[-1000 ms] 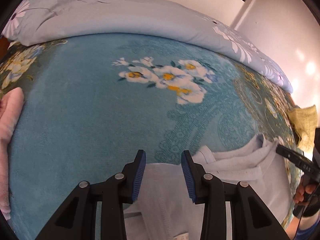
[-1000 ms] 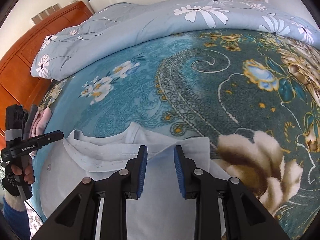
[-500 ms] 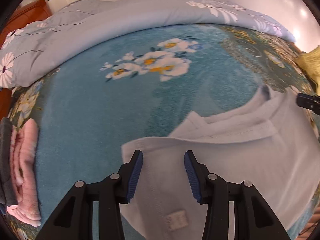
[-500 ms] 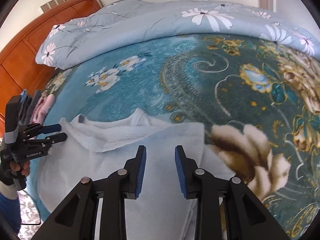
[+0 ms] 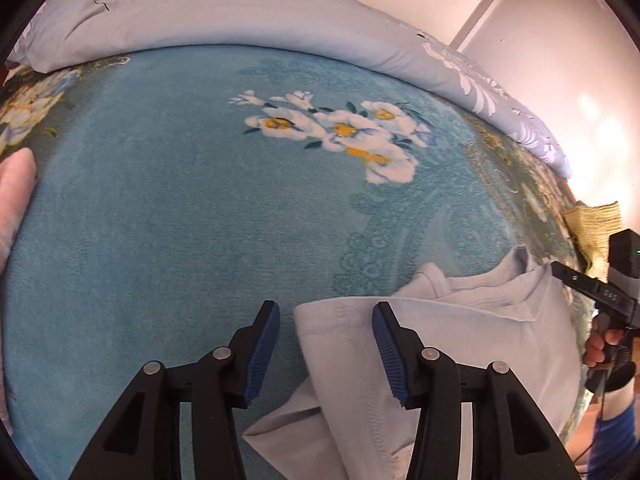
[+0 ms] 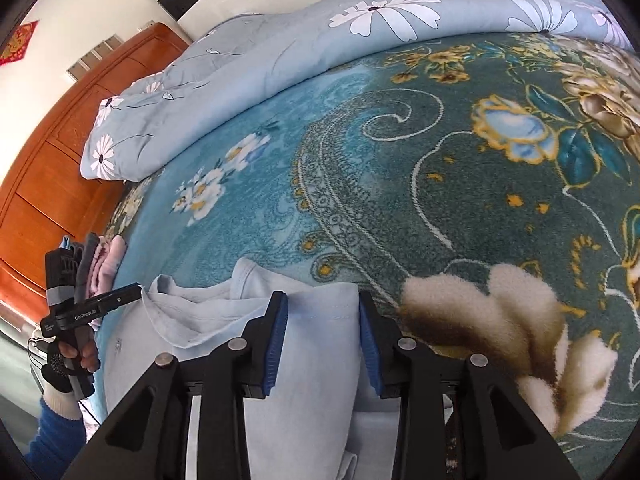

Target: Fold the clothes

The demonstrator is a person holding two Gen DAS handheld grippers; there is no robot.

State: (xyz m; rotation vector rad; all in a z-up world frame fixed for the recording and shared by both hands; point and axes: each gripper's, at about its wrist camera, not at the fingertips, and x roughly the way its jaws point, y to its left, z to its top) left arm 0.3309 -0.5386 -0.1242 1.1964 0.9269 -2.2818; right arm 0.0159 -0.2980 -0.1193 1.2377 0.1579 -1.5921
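Item: one pale blue-grey cotton shirt (image 5: 460, 340), partly folded, was recorded lying on the teal floral plush blanket (image 5: 180, 220) at the near edge of the bed. Its collar end was turned toward the far, light-blue flowered quilt (image 5: 240, 20), and its long axis ran across the bed edge, from one gripper to the other.

Left gripper (image 5: 326, 354): jaws were held wide, with nothing clamped. A hemmed corner of the shirt was seen between the blue pads (image 5: 262, 352), nearer the right-hand pad; contact could not be judged. The bulk of the garment lay to that gripper's right.

Right gripper (image 6: 322, 342): jaws were likewise held apart, empty. A folded panel of the shirt was framed between them, its top edge just ahead of the tips. The remaining cloth extended to that gripper's left, toward the other tool.

Assessment: each gripper was placed at one end of the garment, so either was equally near its own edge; the next fold was judged to turn on that side-to-side axis.

Also noted: folded pink cloth (image 6: 108, 260) at the bed's left margin, well apart; a yellow knitted item (image 5: 592, 224) at the right margin.
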